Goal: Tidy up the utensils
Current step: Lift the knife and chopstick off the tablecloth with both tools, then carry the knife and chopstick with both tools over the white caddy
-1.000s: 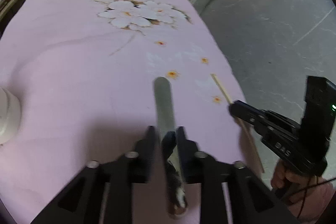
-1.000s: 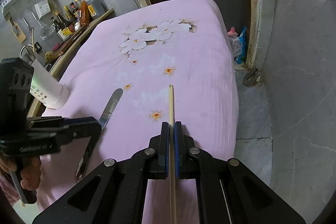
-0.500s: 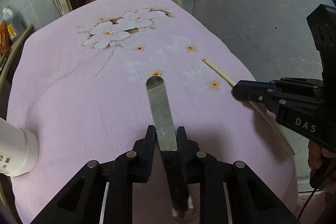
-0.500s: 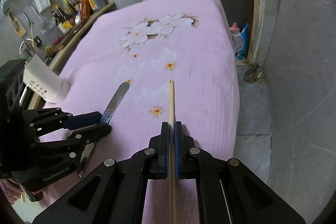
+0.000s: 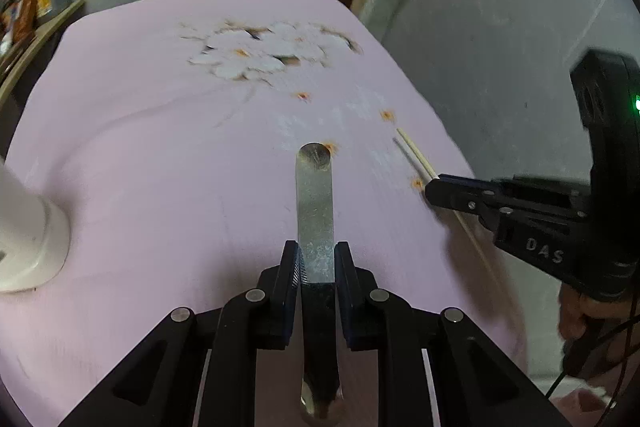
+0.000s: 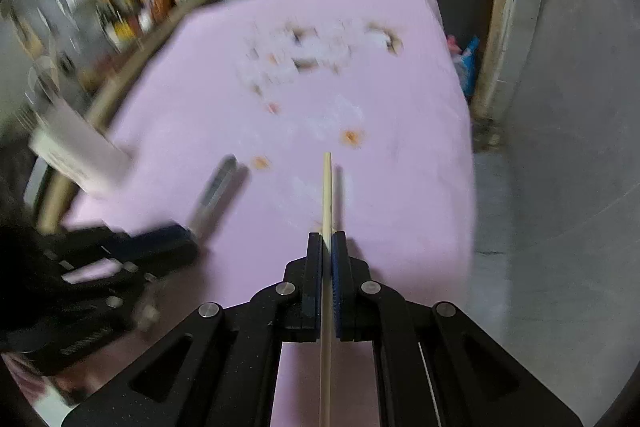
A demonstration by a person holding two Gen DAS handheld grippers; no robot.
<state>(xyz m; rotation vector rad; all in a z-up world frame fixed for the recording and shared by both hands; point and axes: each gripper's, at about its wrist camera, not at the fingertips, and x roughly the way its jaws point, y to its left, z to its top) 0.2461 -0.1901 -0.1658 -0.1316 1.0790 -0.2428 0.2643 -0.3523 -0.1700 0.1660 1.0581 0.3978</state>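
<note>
I have the left gripper (image 5: 316,263) clamped on the knife (image 5: 315,211) at its handle, blade forward over the pink cloth (image 5: 160,167); the right gripper (image 6: 327,251) pinches the chopstick (image 6: 327,187), both presumably bound for the white holder (image 5: 28,243).

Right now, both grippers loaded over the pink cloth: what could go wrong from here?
1. The left gripper pinches the knife by its edges near the blade-handle joint, with the long blade ahead; it may pivot or slip.
2. The right gripper holds a thin chopstick partway along; it could swing or slide when tilted.
3. Knife tip and chopstick tip sit close together; both heading for the white holder could cross or collide.
</note>
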